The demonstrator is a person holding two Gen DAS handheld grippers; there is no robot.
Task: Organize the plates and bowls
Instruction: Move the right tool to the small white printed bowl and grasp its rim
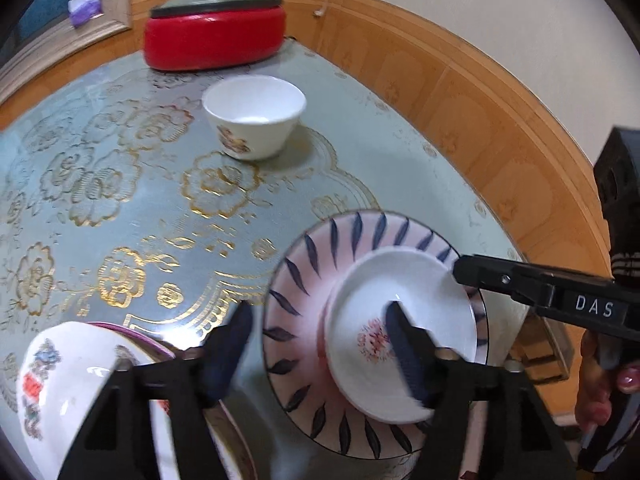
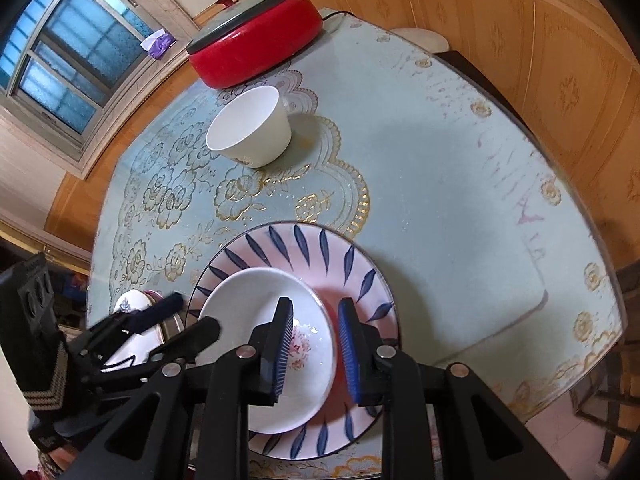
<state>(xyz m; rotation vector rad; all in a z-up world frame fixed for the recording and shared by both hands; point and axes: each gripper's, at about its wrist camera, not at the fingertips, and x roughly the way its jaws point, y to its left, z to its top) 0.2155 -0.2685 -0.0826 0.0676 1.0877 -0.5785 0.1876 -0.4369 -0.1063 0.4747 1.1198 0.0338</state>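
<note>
Table (image 2: 440,200): pale green cloth with gold flower print, under a glossy cover, wood-panelled wall behind.

Red cooker (image 1: 216,36) with grey lid (image 2: 244,10) at the far end of the table, shut.

Blue-leaf plate (image 2: 312,248) flat on the table near the front edge, pink centre. It carries the small white plate (image 2: 256,312), which has a red flower mark and sits off-centre toward the left of the big plate in the right wrist view; looks slightly tilted, can't tell for sure.

White bowl (image 1: 254,114) upright, alone, between the cooker and the blue-leaf plate, well apart from both. Flower decal on its side (image 2: 256,128).

Floral bowl (image 1: 76,392) at the near left, sitting on a purple-rimmed plate (image 1: 132,336); mostly hidden behind the left tool.

Right gripper (image 2: 316,344): jaws spread, straddling the right rim of the small white plate, one blue pad (image 2: 282,344) over the plate's inside, the other outside over the pink centre. Gap visible on the outer side, not clamped.

Left gripper (image 1: 320,344): jaws wide apart, holding nothing, one finger over the small white plate, the other over the bare cloth by the floral bowl.
</note>
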